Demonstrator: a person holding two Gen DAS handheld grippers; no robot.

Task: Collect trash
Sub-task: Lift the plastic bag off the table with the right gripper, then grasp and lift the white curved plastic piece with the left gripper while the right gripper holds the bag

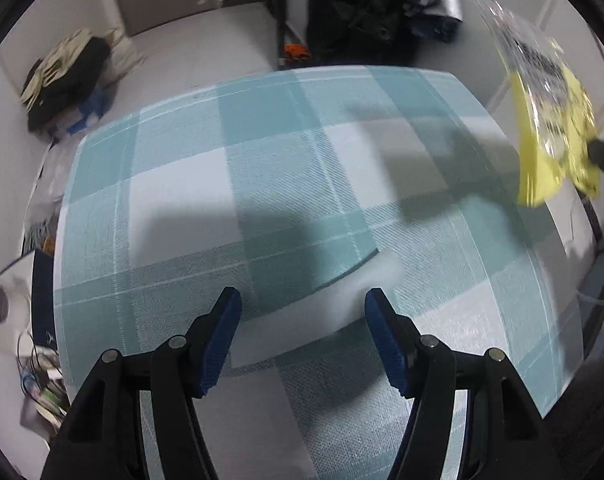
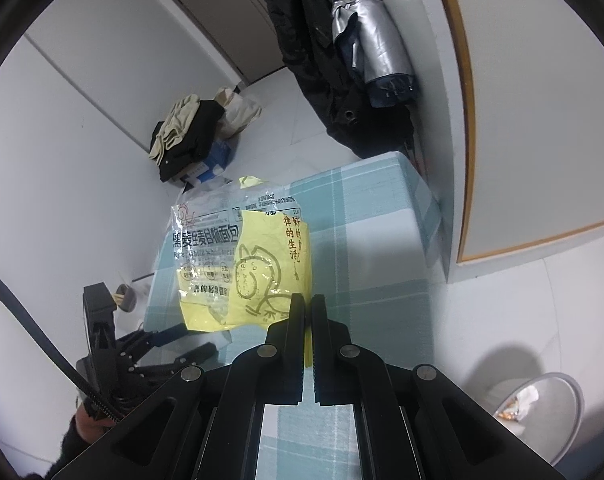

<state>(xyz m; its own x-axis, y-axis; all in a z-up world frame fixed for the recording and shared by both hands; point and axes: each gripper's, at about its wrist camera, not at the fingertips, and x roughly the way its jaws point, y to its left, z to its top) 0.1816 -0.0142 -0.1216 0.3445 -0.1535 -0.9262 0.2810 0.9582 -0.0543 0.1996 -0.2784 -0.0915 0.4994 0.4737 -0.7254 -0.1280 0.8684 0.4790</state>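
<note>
My right gripper [image 2: 307, 300] is shut on a crumpled wrapper [image 2: 242, 264] of clear plastic and yellow paper with printed text, held up over the checked teal-and-white tablecloth [image 2: 373, 240]. The left wrist view shows the same wrapper [image 1: 549, 120] hanging at the far right, blurred. My left gripper [image 1: 303, 298] points down at the tablecloth [image 1: 262, 160], open, with nothing pinched. A blurred white patch [image 1: 321, 312] lies on the cloth between its fingertips; I cannot tell what it is. The left gripper [image 2: 200, 339] also shows in the right wrist view, at the table's left edge.
A grey round bin [image 2: 541, 412] with scraps inside stands on the floor at lower right. A clothes pile [image 2: 190, 136] lies by the wall. A dark coat [image 2: 321, 60] and a silver umbrella [image 2: 365, 32] hang behind the table. Cables and clutter [image 1: 38, 380] sit left of the table.
</note>
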